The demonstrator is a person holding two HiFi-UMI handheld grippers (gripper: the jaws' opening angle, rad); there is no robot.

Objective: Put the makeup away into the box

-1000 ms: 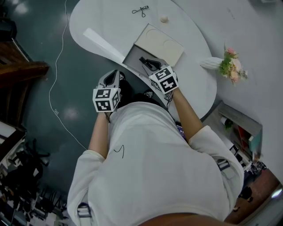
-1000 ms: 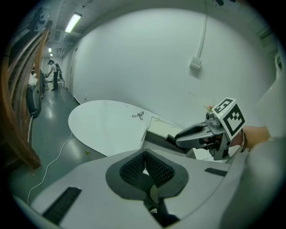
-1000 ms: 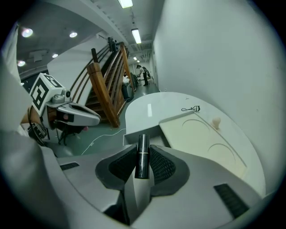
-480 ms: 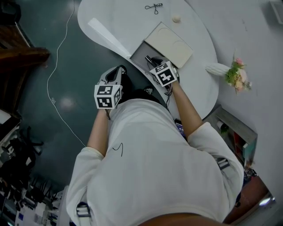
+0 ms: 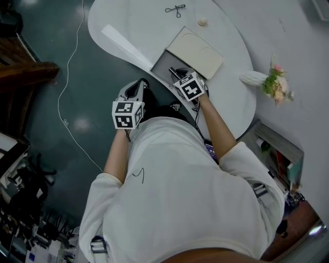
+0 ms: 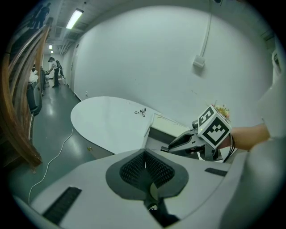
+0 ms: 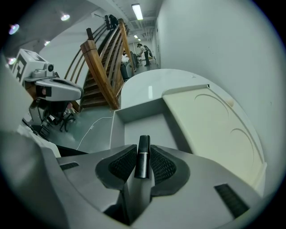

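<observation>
The right gripper (image 7: pixel 143 153) was clamped on a slim dark cosmetic tube (image 7: pixel 143 145), its ribbed pads pressing the tube from both sides so that the tip stuck out past the jaws. It pointed steeply down over the open grey box (image 7: pixel 134 112) in the middle of its own view, which looked like the right aim for dropping the tube onto the box's bare floor. In the head view this gripper (image 5: pixel 176 73) sat just above centre, at the near edge of the box (image 5: pixel 163 62). The flat cream lid (image 5: pixel 196 47) was swung back toward the upper right, presumably to keep the opening free.

The left gripper (image 6: pixel 144 162) had its jaws together with nothing between them. In the head view it (image 5: pixel 138 87) hung left of centre, off the edge of the white oval table (image 5: pixel 128 25), probably parked out of the way.

A black wire eyelash curler (image 5: pixel 175 8) and a small pale round item (image 5: pixel 202 21) lay at the top of the frame, well apart from the box, likely waiting to be packed.
</observation>
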